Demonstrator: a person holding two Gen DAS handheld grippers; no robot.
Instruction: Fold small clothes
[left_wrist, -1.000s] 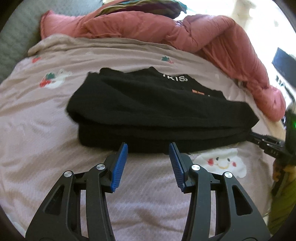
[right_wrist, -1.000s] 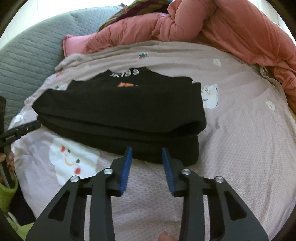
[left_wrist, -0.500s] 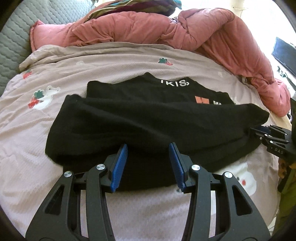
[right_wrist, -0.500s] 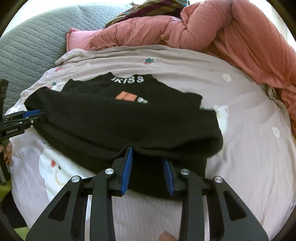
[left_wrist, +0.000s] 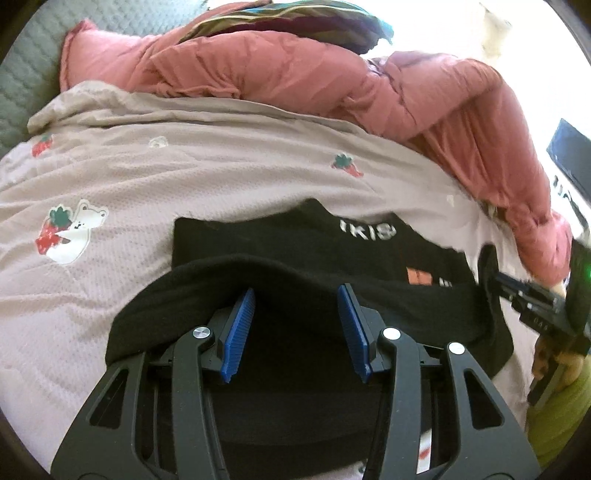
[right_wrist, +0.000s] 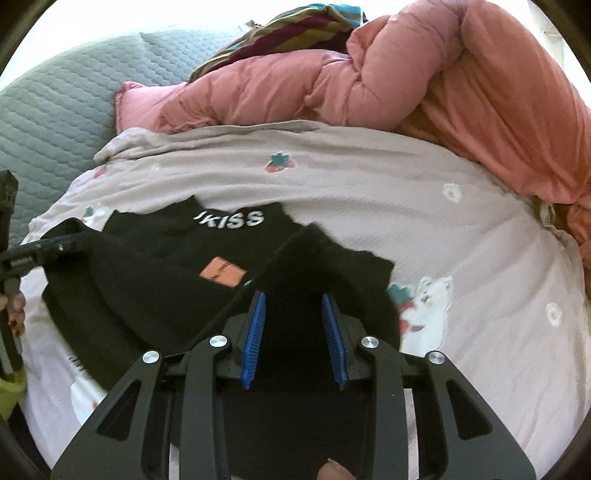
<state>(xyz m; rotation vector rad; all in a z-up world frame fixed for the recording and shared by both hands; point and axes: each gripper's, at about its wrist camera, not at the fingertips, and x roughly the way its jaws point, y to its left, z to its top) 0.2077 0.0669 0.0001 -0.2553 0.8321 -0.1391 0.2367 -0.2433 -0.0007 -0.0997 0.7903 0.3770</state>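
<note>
Black knit, the small top (left_wrist: 295, 258) lay on the pale printed bedsheet (left_wrist: 166, 177); its near hem, flat on the sheet a second earlier, had been carried up and over toward the lettered neckline, so the lengthwise fold looked about halfway done. The left gripper (left_wrist: 297, 325) and right gripper (right_wrist: 293, 334) each stood partly spread with cloth between the pads; whether they pinched it I couldn't tell. Only the right view showed the full lettering; only the left showed the dark screen (left_wrist: 570, 155).

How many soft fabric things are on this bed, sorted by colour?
Black: 1, the black printed knit garment
Pink: 1, the puffy pink quilted duvet
Pale mauve: 1, the cartoon-print bed sheet
Striped multicolour: 1, the striped cloth behind the duvet
Total: 4
</note>
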